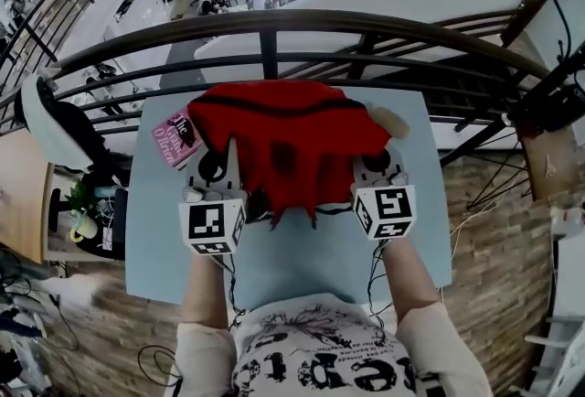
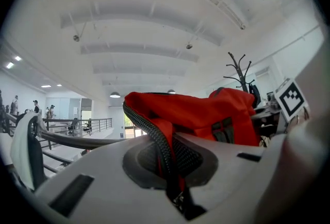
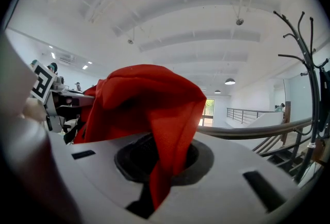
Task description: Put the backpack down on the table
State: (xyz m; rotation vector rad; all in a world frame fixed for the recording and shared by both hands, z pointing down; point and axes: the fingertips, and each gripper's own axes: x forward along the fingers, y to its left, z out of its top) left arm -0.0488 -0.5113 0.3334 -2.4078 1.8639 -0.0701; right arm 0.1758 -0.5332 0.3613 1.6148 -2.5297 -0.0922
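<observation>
My left gripper (image 1: 222,168) is clamped on a black-meshed strap of the backpack (image 1: 292,144), and my right gripper (image 1: 377,168) is pinched on a fold of its red cloth. The bag is slung between them and just ahead, over the table (image 1: 174,249). If either thin pinch slips, it could drop lopsided onto the pink book (image 1: 176,140) left of my left gripper. It looks limp, red and black-trimmed.
</observation>
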